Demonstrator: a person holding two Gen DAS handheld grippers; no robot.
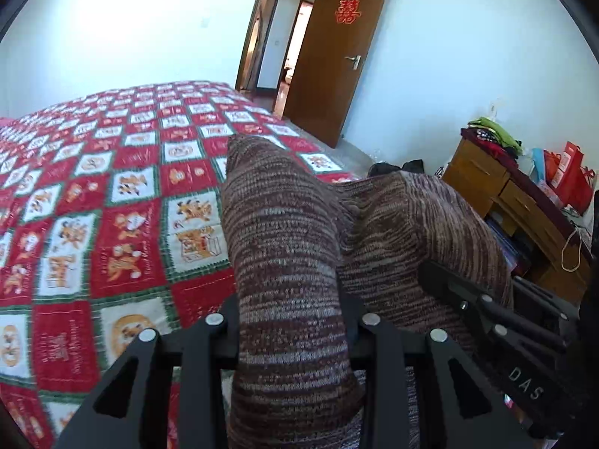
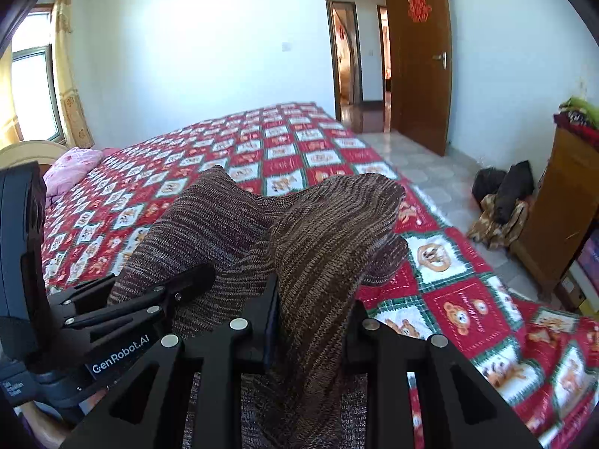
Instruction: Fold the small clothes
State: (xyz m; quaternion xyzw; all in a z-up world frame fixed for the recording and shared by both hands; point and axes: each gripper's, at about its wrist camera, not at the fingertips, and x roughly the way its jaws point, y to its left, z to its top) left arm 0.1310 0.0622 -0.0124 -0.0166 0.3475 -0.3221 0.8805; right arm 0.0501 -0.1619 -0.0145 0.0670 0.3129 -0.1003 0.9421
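A brown and maroon striped knit garment (image 1: 284, 224) hangs lifted above the bed's red, white and green patchwork quilt (image 1: 112, 205). My left gripper (image 1: 292, 321) is shut on one bunched edge of it, and the cloth fills the gap between the fingers. My right gripper (image 2: 310, 325) is shut on another edge of the same garment (image 2: 318, 232), which drapes over its fingers. Each gripper shows in the other's view: the right gripper (image 1: 468, 299) at the cloth's right side, the left gripper (image 2: 179, 288) at its left. The cloth hides the fingertips.
The quilt (image 2: 468, 299) covers a wide bed. A pink pillow (image 2: 71, 172) lies at its far left. An open brown door (image 2: 419, 67) stands beyond. A wooden cabinet (image 1: 524, 202) with clothes and red bags is at the right, and dark bags (image 2: 501, 194) lie on the tiled floor.
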